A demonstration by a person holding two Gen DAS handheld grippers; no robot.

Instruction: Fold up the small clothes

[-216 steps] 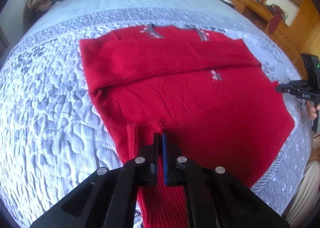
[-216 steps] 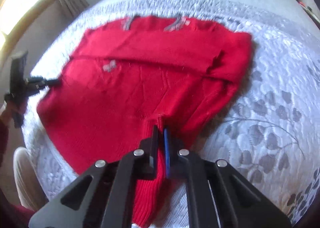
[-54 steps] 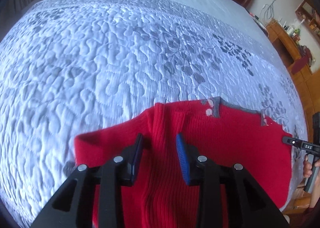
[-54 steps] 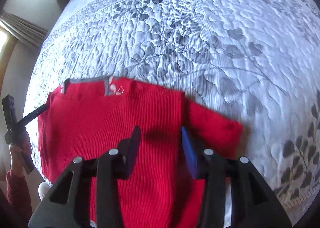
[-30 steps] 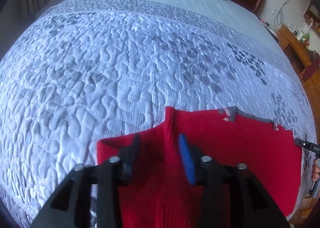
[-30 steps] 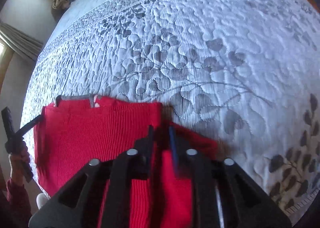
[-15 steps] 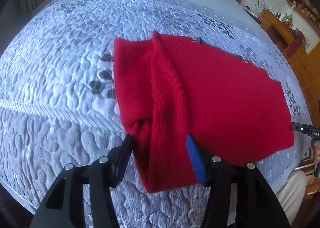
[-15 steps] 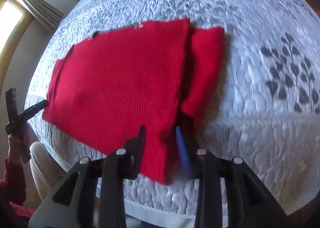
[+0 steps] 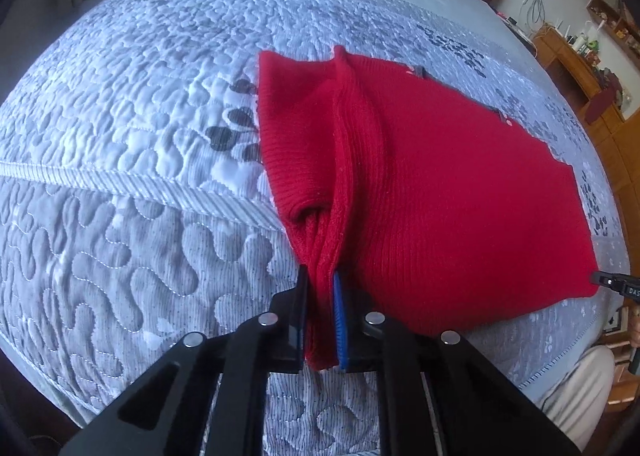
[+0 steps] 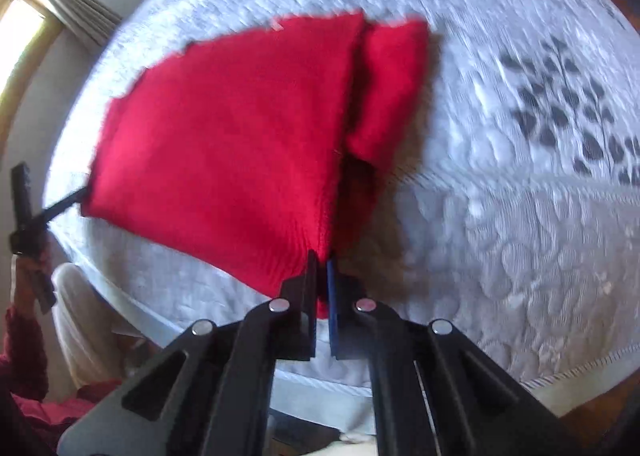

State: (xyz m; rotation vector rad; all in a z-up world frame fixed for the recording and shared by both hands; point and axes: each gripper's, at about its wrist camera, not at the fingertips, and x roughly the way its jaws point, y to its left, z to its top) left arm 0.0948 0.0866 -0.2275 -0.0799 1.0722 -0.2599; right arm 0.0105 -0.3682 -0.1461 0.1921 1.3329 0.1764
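Both my tongs, left (image 9: 320, 288) and right (image 10: 321, 264), have just closed, each pinching a near corner of the folded red sweater (image 9: 440, 184) on the quilt (image 9: 120, 116).

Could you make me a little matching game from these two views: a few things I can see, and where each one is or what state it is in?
Things:
1. red sweater
2. left gripper
3. wooden cabinet
4. quilted bedspread

Places or states:
A. stands at the far right, beside the bed
B. lies folded on the bed, a near corner pinched at each side
C. shut on a near corner of red knit
D. pale grey with dark leaf prints, under everything

Pairs: 1-B, 2-C, 3-A, 4-D
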